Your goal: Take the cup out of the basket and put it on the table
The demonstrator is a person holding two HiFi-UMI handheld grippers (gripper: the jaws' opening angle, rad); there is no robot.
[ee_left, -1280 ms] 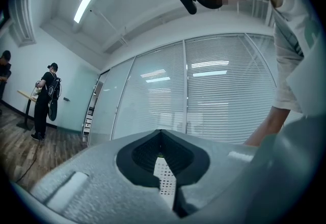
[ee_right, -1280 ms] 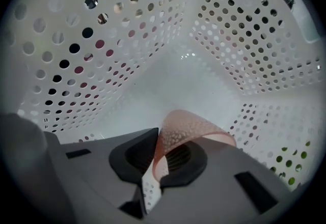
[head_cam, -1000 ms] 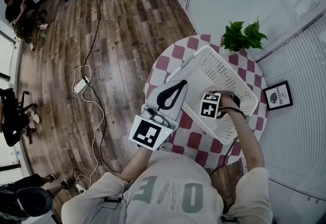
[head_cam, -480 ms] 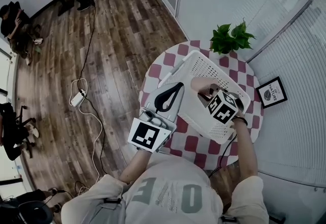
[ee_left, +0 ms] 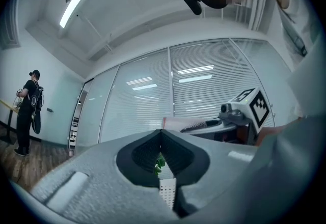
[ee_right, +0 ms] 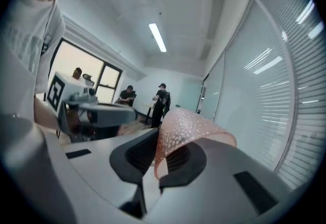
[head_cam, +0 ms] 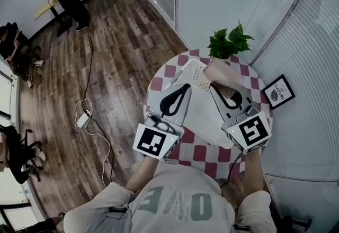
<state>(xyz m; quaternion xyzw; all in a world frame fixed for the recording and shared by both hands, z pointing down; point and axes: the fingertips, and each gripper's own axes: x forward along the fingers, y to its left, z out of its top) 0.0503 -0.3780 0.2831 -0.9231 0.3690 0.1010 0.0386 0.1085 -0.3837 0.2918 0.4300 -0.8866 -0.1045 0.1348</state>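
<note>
Head view: right tool [head_cam: 220, 89] has come up out of the basket [head_cam: 204, 115], and the cup [head_cam: 218, 72] now hangs over the basket's far rim, not yet on the desk [head_cam: 198, 150]. Left gripper view: left tool [ee_left: 163, 167] is clamped on the basket wall, likely steadying it. Right gripper view: jaws pinch the cup wall, so lift-out looks done and placing beside the basket remains.

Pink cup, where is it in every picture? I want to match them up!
Head view: the pink cup is right of centre, just below the plant, pinched by the right tongs.
Left gripper view: a thin pink strip just below the middle.
Right gripper view: right in the middle, squeezed between the tongs.
Shared landmark: the white blinds.
</note>
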